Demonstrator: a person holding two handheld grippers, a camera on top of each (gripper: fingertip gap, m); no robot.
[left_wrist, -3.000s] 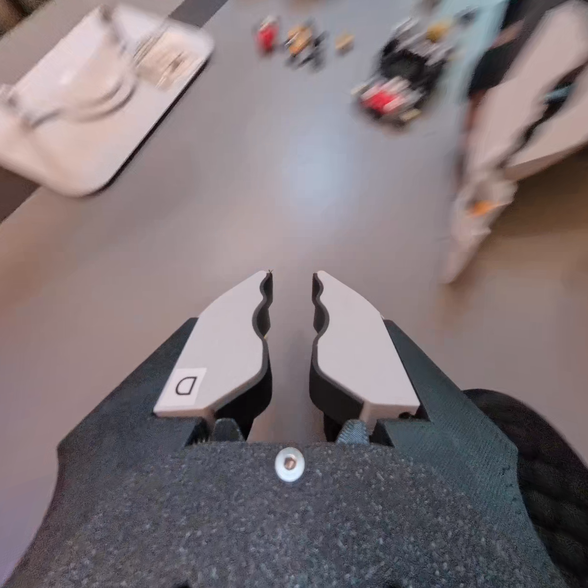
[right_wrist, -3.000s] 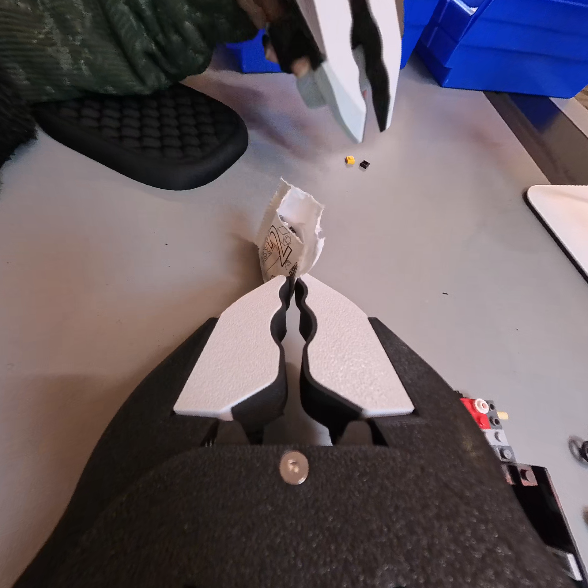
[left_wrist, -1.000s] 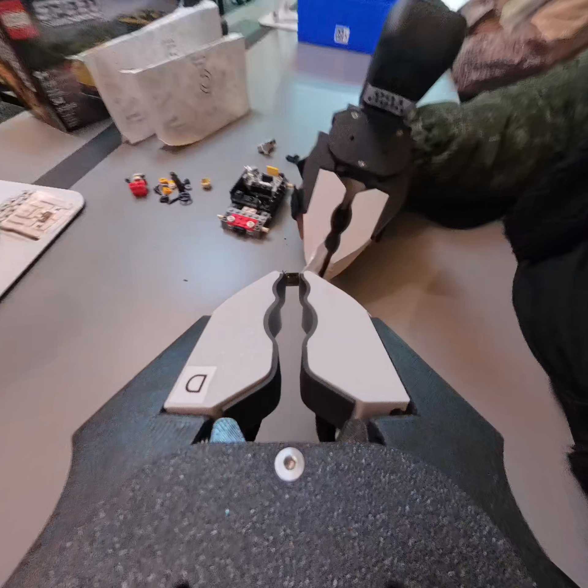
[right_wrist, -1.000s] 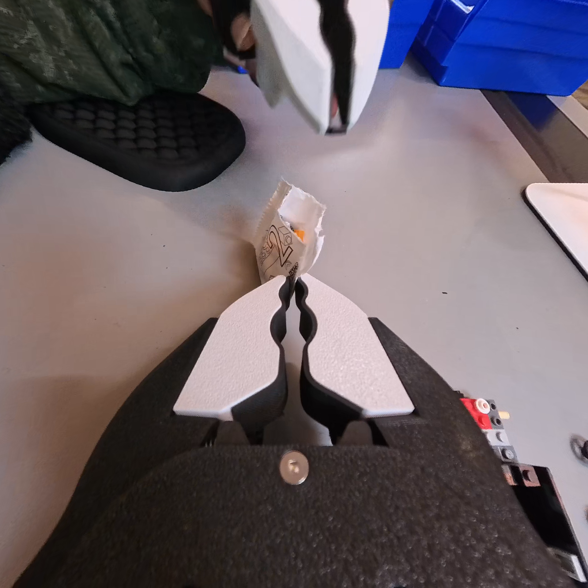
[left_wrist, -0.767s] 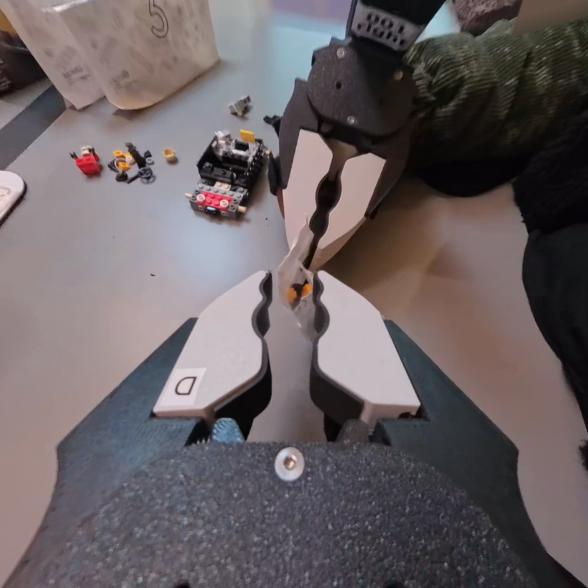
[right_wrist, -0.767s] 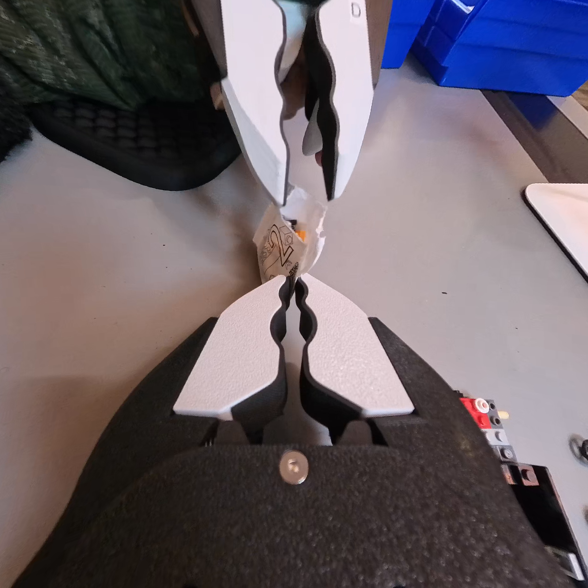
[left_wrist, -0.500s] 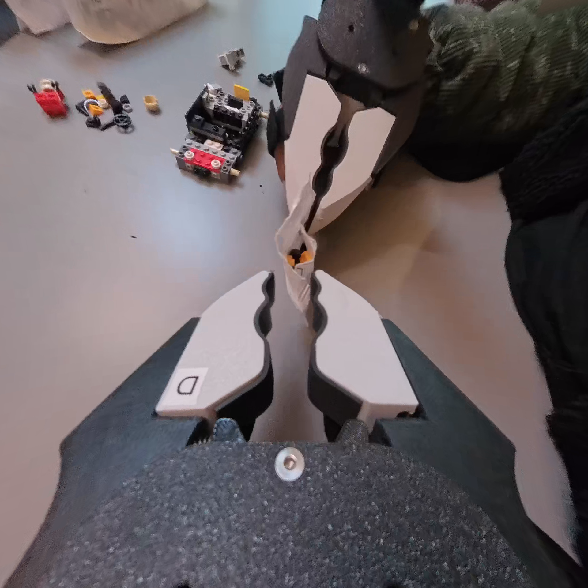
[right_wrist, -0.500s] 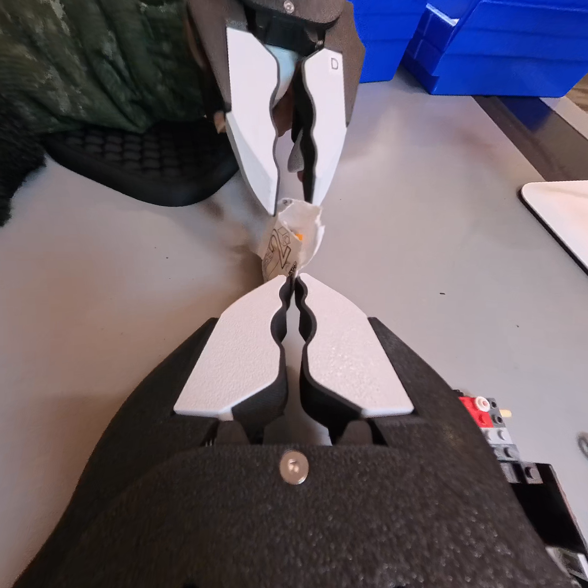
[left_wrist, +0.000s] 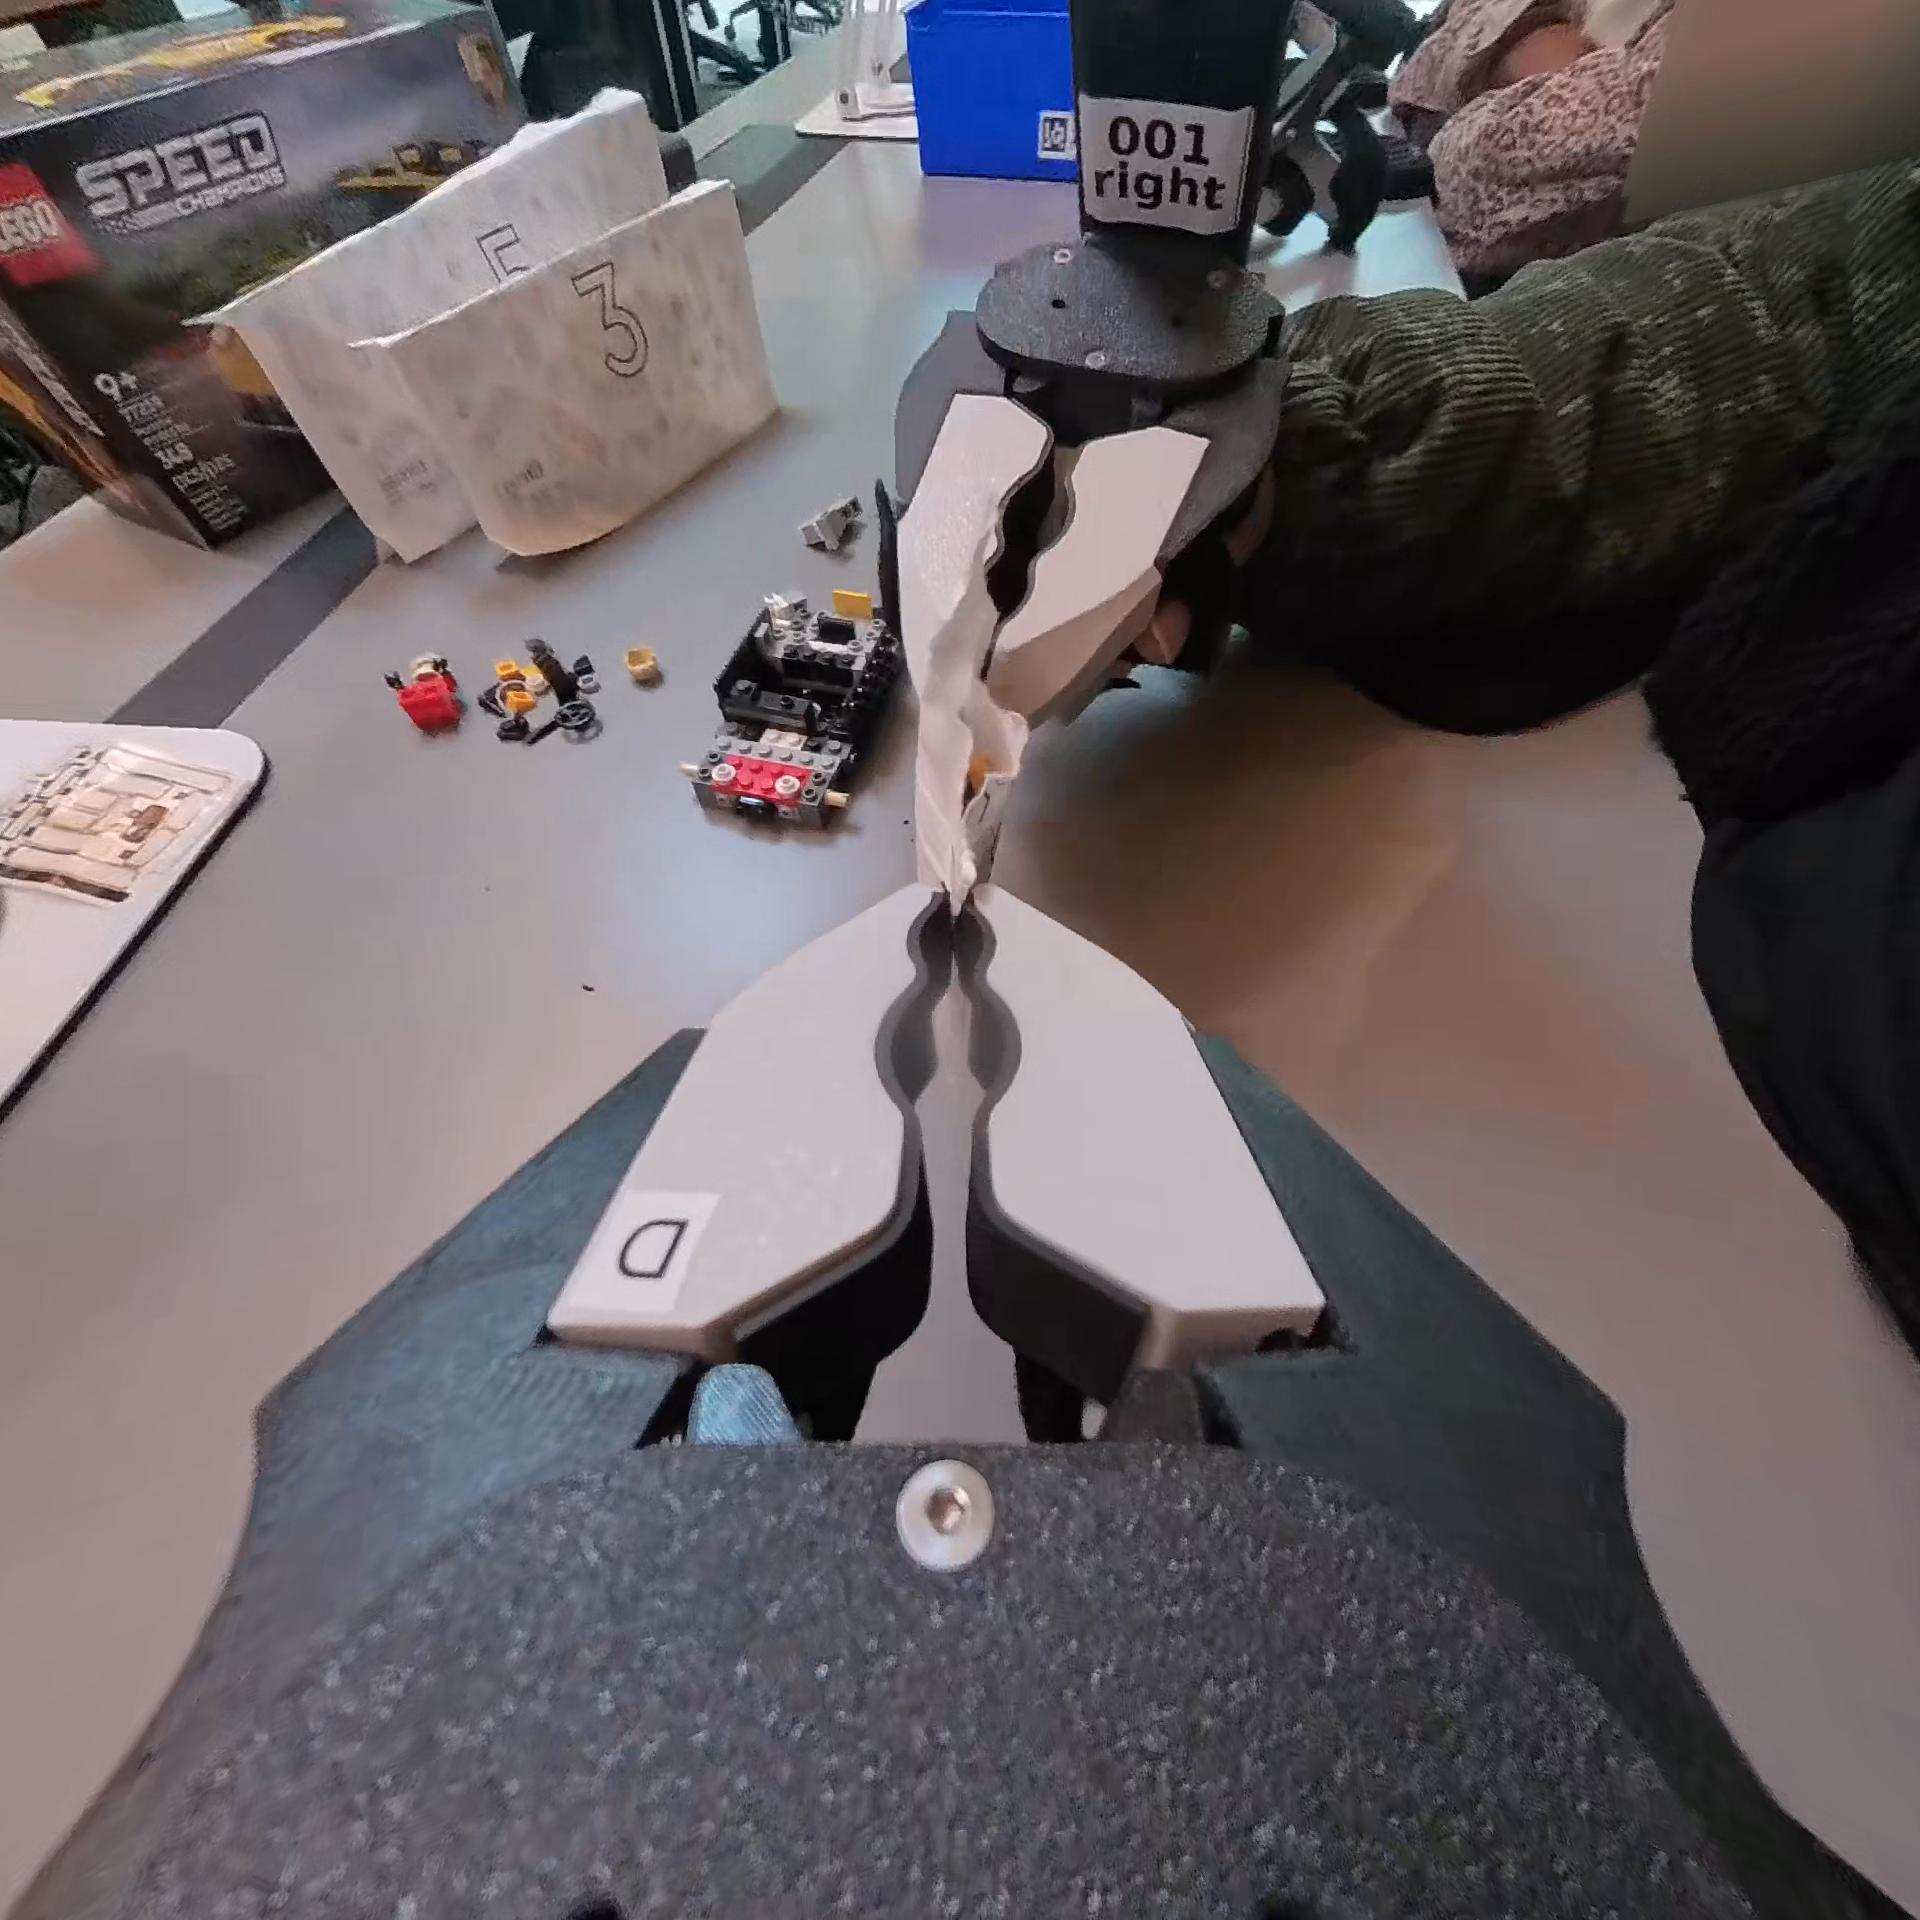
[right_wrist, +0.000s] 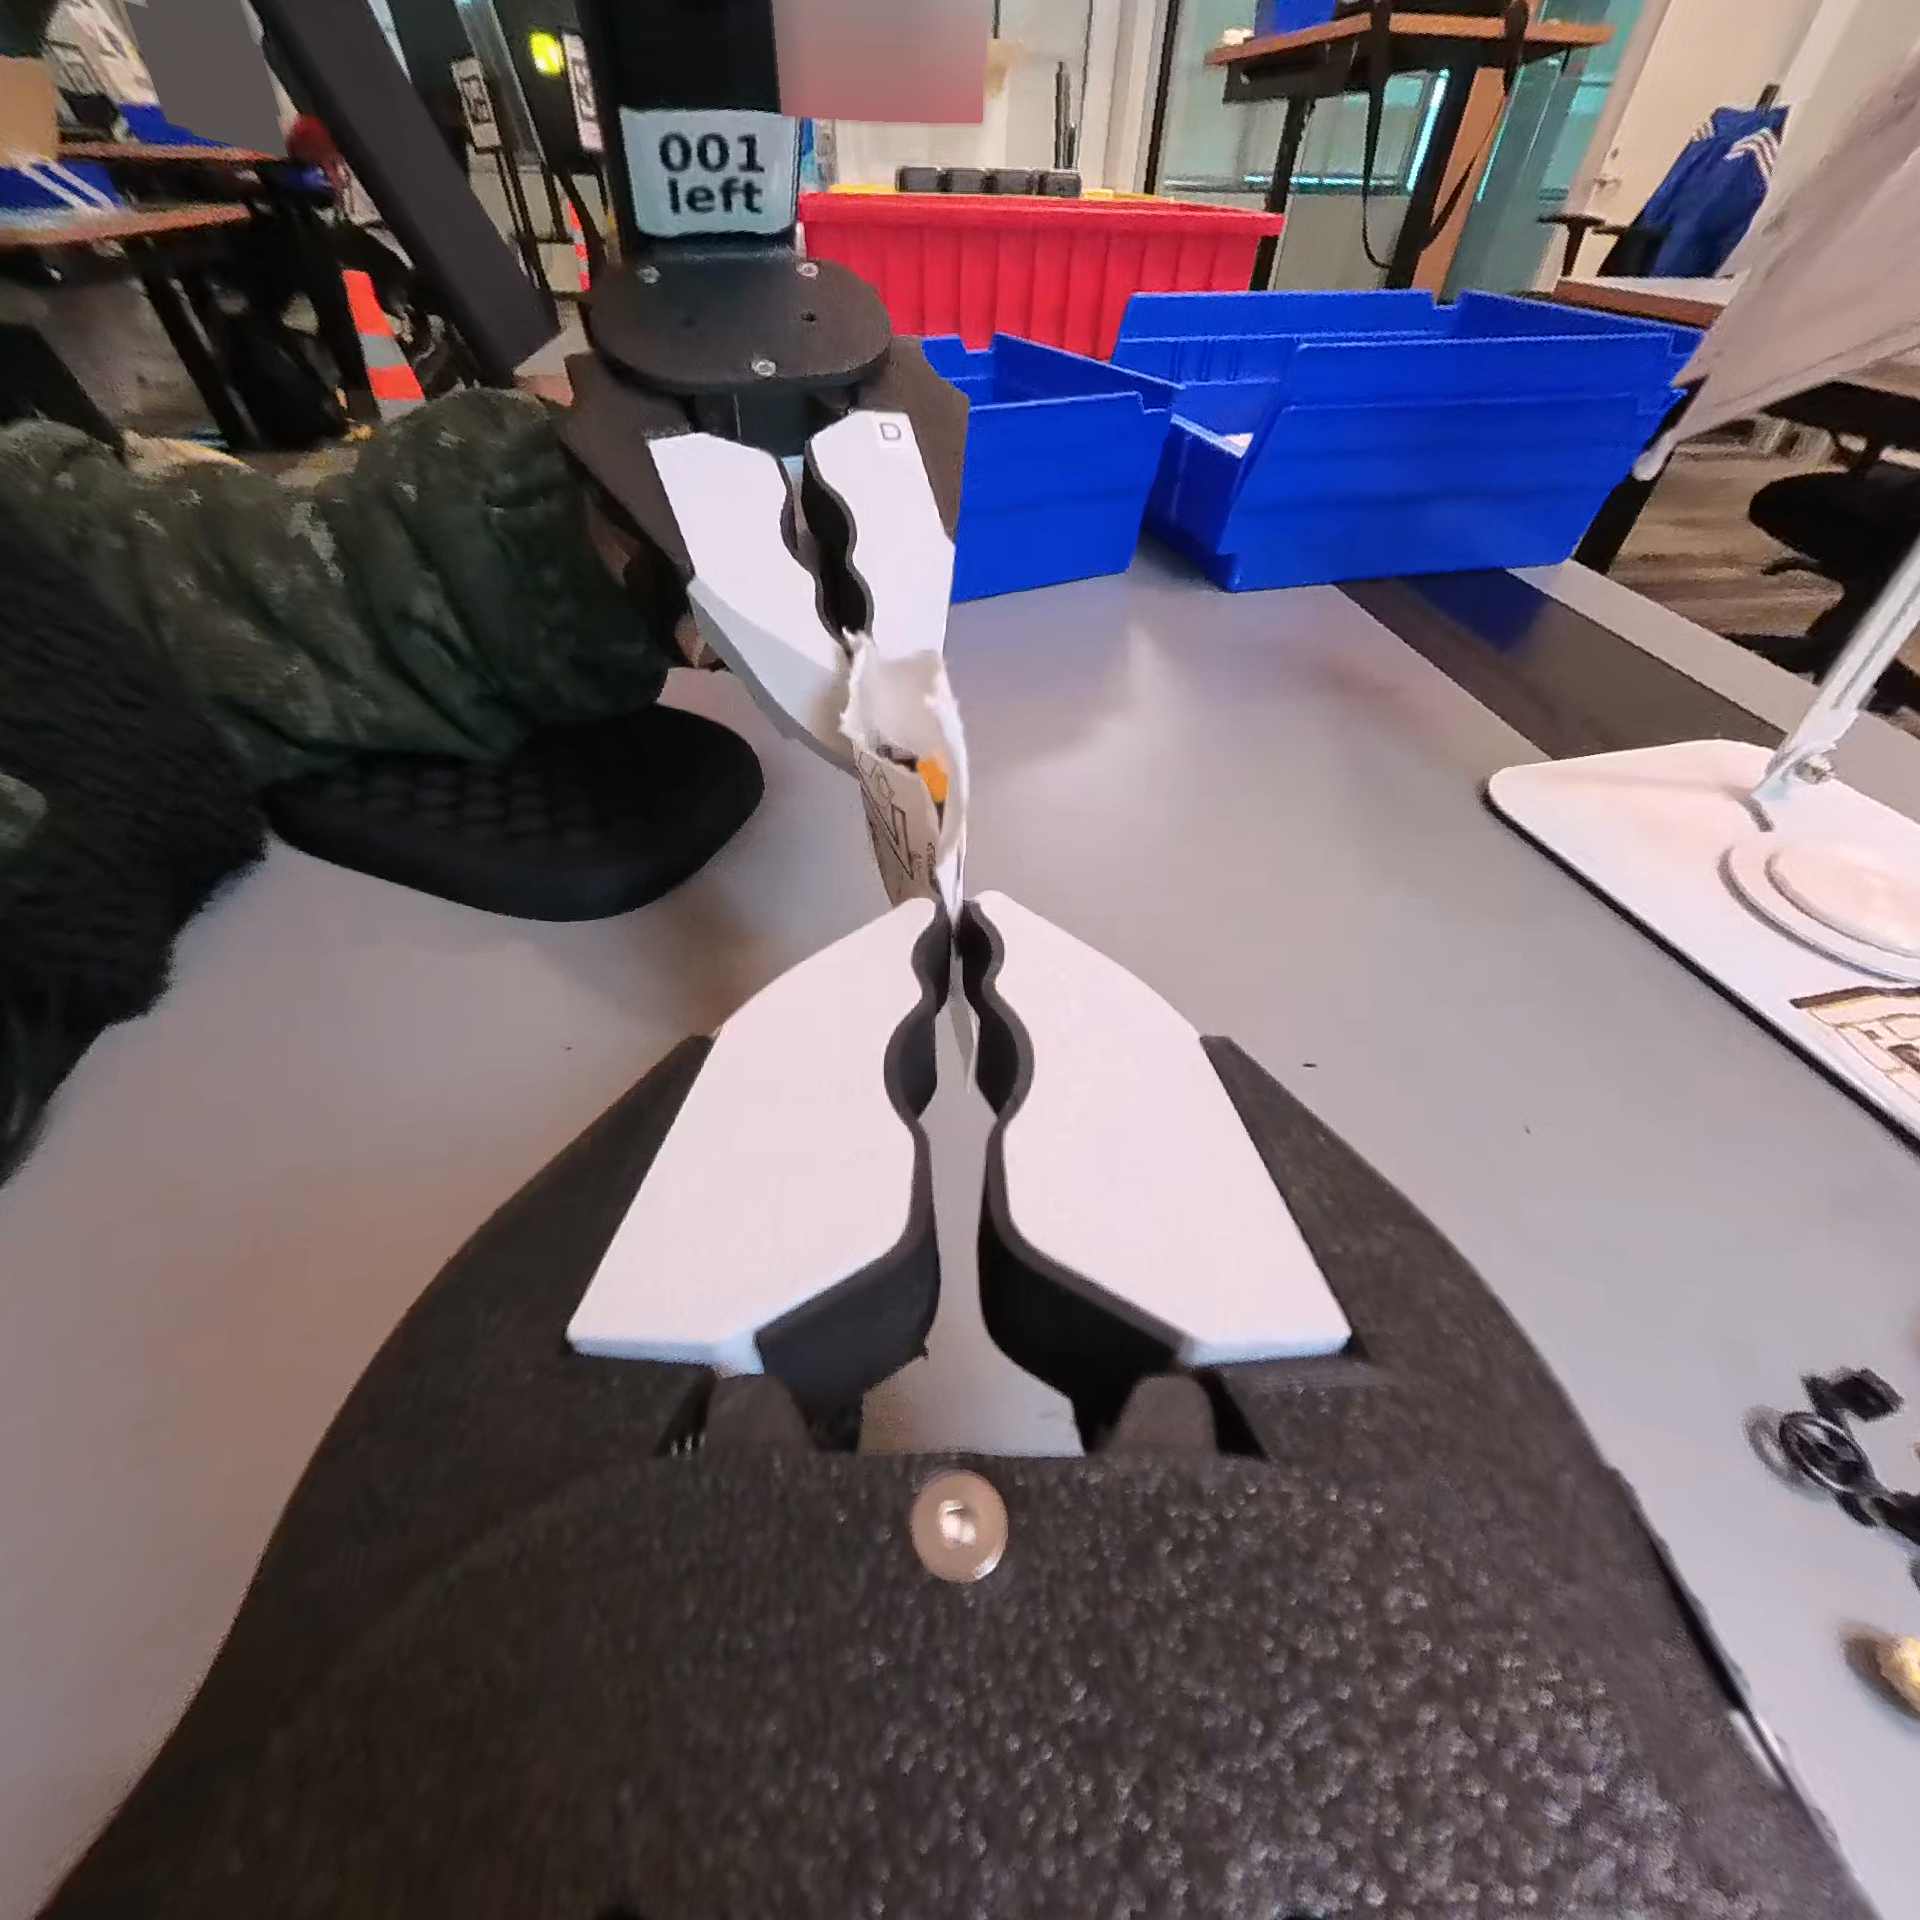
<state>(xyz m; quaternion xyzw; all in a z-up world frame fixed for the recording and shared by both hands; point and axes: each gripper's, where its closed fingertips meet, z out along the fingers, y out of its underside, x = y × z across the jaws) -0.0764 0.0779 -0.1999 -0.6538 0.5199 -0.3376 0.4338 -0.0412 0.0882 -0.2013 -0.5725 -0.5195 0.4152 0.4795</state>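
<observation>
Both grippers pinch one torn white paper bag above the worktop (left_wrist: 312, 987)

We see the left gripper (left_wrist: 953, 906) and the right gripper (right_wrist: 954, 914) closed on opposite edges of the paper bag (left_wrist: 951, 717); small orange pieces (right_wrist: 932, 774) show inside, the rest stays hidden. The blue bins (right_wrist: 1392, 457) look cut off.

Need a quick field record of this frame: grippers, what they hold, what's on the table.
left gripper: shut on one edge of the small torn white paper bag
right gripper: shut on the opposite edge of the same bag
bag state: held between the two grippers above the grey table, torn open, orange piece showing inside
table, left view: partly built black, grey and red brick model; loose small bricks; two numbered white paper bags
table, right view: blue plastic bins; black wrist rest
</observation>
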